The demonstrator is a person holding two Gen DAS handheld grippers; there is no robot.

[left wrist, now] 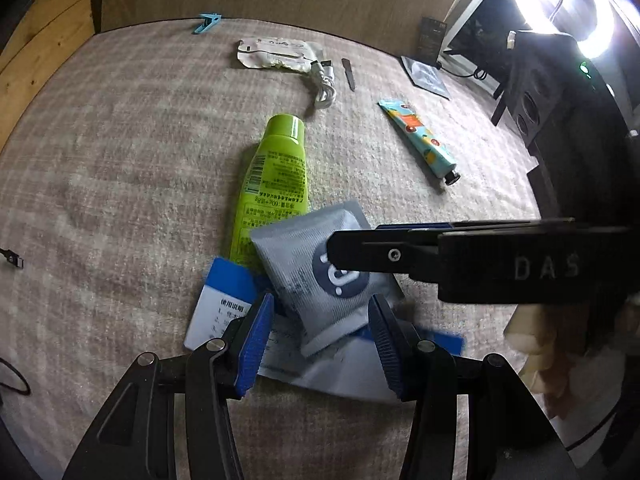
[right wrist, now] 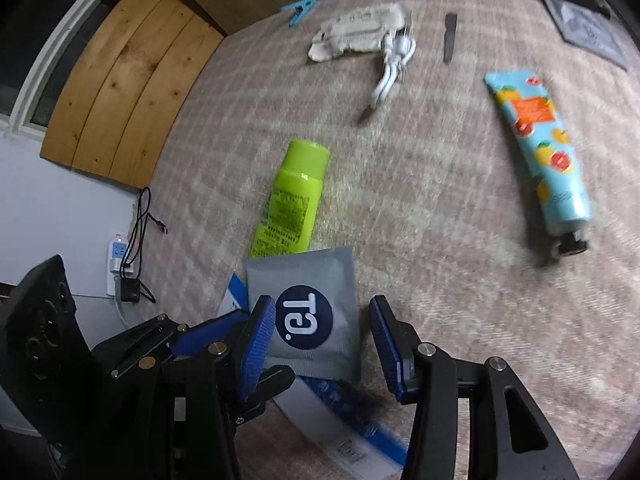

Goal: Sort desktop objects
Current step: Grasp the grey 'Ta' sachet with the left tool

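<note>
Desktop objects lie scattered over a pale checked cloth, the biggest a lime-green bottle on its side, its back label in small Chinese print. Against its base rests a grey sachet marked with a dark roundel, overlapping a blue-and-white packet, seemingly a pile being gathered. Both grippers converge here: the left gripper stands released around the sachet's lower end, the right gripper likewise spread astride it, gripping nothing. Its housing reads "DAS". Farther off lie a fruit-printed tube, white cable and blue clip.
</note>
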